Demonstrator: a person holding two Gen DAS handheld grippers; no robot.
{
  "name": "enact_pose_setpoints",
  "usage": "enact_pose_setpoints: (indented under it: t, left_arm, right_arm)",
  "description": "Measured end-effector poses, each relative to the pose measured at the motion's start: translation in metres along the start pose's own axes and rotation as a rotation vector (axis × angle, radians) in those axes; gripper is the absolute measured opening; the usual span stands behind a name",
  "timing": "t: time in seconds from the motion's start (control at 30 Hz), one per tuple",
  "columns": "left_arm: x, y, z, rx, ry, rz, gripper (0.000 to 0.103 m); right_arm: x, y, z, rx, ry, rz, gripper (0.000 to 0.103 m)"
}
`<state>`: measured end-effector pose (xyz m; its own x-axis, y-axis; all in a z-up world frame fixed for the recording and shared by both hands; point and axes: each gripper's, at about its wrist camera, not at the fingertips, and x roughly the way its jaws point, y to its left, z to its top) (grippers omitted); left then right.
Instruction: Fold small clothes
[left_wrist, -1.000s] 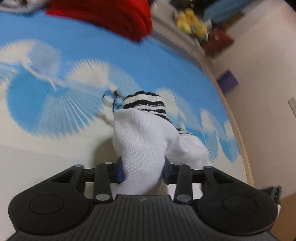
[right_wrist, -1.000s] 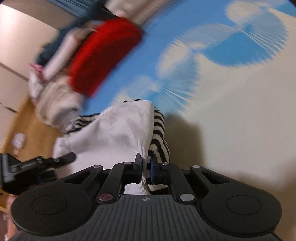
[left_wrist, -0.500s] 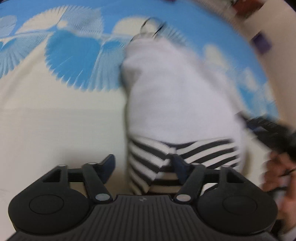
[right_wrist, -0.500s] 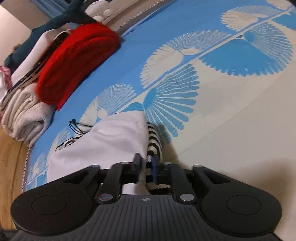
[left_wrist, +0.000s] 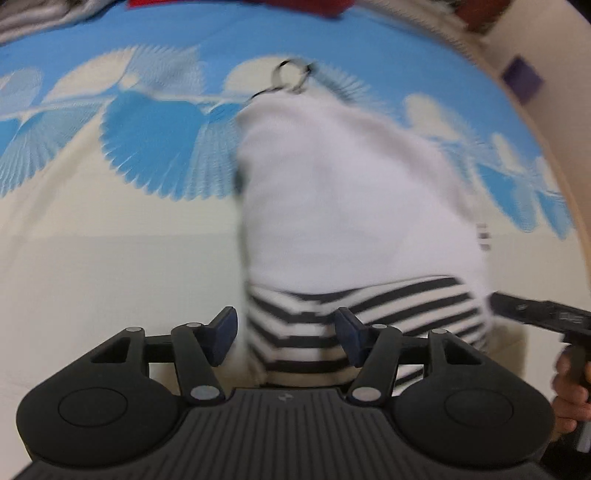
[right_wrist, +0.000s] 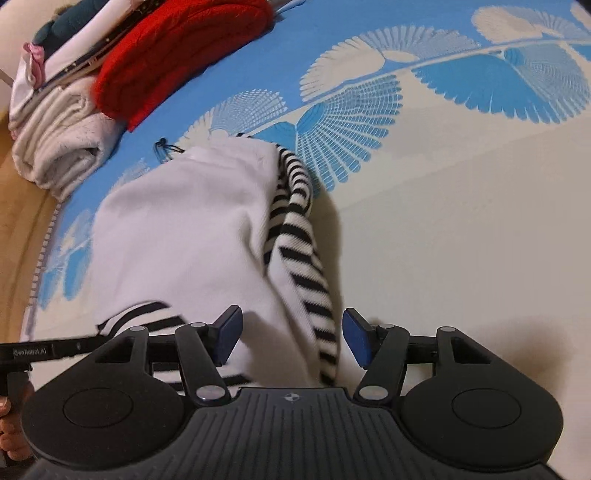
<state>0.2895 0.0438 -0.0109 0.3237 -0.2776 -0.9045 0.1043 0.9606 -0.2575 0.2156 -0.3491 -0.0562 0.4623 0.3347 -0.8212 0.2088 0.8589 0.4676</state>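
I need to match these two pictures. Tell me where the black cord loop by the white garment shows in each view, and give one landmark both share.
Left wrist: the black cord loop lies top centre, past the white garment's far edge.
Right wrist: it lies upper left, at that garment's far corner.
Shared landmark: the red folded cloth.

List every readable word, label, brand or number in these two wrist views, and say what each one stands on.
"GenRobot.AI": white print on the black bar of the left gripper, at the right wrist view's left edge; the first letter is unsure.
Small round emblem on the right gripper's ribbed black housing: a symbol, no letters.
Nothing else legible; the left wrist view is blurred.
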Motion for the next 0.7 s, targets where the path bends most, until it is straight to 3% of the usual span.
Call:
enact_pose_setpoints:
  t: [0.07, 0.17, 0.2, 0.23, 0.27, 0.3, 0.33, 0.43, 0.53, 0.6, 0.7]
  left_arm:
    - [0.009, -0.003, -0.005, 0.007, 0.065, -0.02, 0.066]
    - [0.025, -0.003, -0.017, 0.035, 0.131, 0.03, 0.073]
    - [0.025, -0.001, -0.016, 0.02, 0.12, 0.016, 0.069]
    - [0.024, 0.002, -0.015, -0.007, 0.11, -0.014, 0.054]
    - [0.022, 0.004, -0.015, -0.034, 0.098, -0.028, 0.05]
    - [0.018, 0.004, -0.015, -0.042, 0.083, -0.031, 0.047]
    - [0.013, 0.002, -0.015, -0.041, 0.072, -0.032, 0.044]
    - [0.002, 0.002, -0.012, -0.086, 0.041, -0.05, 0.042]
    - [0.003, 0.006, -0.014, -0.097, 0.062, 0.017, 0.046]
    - [0.0, 0.003, -0.015, -0.075, 0.054, 0.031, 0.047]
    - [0.0, -0.008, -0.017, 0.005, 0.04, 0.071, 0.058]
  right_arm:
    - [0.0, 0.0, -0.004, -0.002, 0.028, 0.007, 0.063]
    - [0.005, 0.0, -0.013, -0.014, 0.089, -0.012, 0.063]
    - [0.009, 0.0, -0.016, -0.023, 0.11, -0.024, 0.063]
    - [0.01, 0.0, -0.018, -0.036, 0.123, -0.028, 0.063]
    - [0.01, 0.001, -0.021, -0.054, 0.128, -0.029, 0.052]
    - [0.011, 0.003, -0.023, -0.071, 0.124, -0.023, 0.021]
    - [0.009, 0.004, -0.024, -0.077, 0.12, -0.008, 0.007]
    - [-0.003, 0.002, -0.022, -0.019, 0.085, 0.047, 0.004]
    - [-0.01, -0.004, -0.018, 0.049, 0.072, 0.088, 0.001]
    - [-0.005, -0.001, -0.022, 0.035, 0.103, 0.071, 0.001]
    - [0.001, 0.012, -0.03, -0.025, 0.144, 0.026, 0.003]
